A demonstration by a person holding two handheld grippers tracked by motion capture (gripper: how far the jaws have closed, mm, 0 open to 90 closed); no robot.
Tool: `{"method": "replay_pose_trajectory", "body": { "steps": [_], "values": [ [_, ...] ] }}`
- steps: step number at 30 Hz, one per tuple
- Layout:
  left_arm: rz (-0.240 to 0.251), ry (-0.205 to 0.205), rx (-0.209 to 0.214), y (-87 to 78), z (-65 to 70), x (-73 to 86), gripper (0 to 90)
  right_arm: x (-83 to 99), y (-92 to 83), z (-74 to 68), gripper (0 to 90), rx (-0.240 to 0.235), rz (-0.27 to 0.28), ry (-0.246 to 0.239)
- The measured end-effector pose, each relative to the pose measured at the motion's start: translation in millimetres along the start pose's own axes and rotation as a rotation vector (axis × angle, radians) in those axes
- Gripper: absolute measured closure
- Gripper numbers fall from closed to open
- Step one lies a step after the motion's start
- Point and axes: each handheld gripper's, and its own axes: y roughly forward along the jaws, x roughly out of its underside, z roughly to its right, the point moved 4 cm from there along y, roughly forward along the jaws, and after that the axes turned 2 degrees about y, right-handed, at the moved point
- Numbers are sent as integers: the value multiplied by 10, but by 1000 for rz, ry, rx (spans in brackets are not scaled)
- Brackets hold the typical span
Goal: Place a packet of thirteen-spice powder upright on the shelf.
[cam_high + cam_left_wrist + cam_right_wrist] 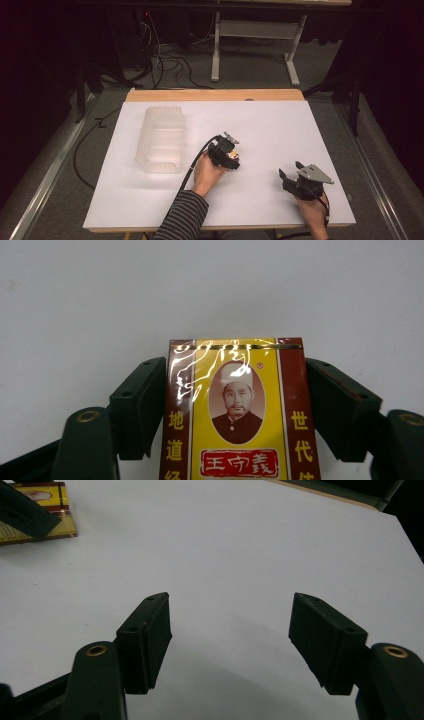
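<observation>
A flat yellow and dark red packet (235,405) with a portrait and Chinese characters lies between the two jaws of my left gripper (235,365), which press on its two long sides. In the high view my left gripper (229,154) is at the table's middle, tilted down onto the packet (233,157). My right gripper (290,169) hovers near the front right, jaws wide apart. In the right gripper view it (230,605) stands open over bare white table, and the packet (42,520) lies far off at the upper left, partly under a black jaw.
A clear ribbed plastic container (161,139) stands on the white table top (270,120) left of centre. A wooden edge (215,95) runs along the far side. Cables and a metal frame lie on the floor beyond.
</observation>
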Motion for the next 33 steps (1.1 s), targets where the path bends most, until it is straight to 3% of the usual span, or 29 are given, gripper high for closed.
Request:
{"method": "replay_pose_trajectory", "body": {
  "steps": [9,33],
  "values": [
    [42,6,-2,-85,14,-25,326,0,1,-1,334,-1,-2,4],
    [185,11,-3,-633,-1,-85,329,-1,7,-10,333,0,-6,0]
  ]
}}
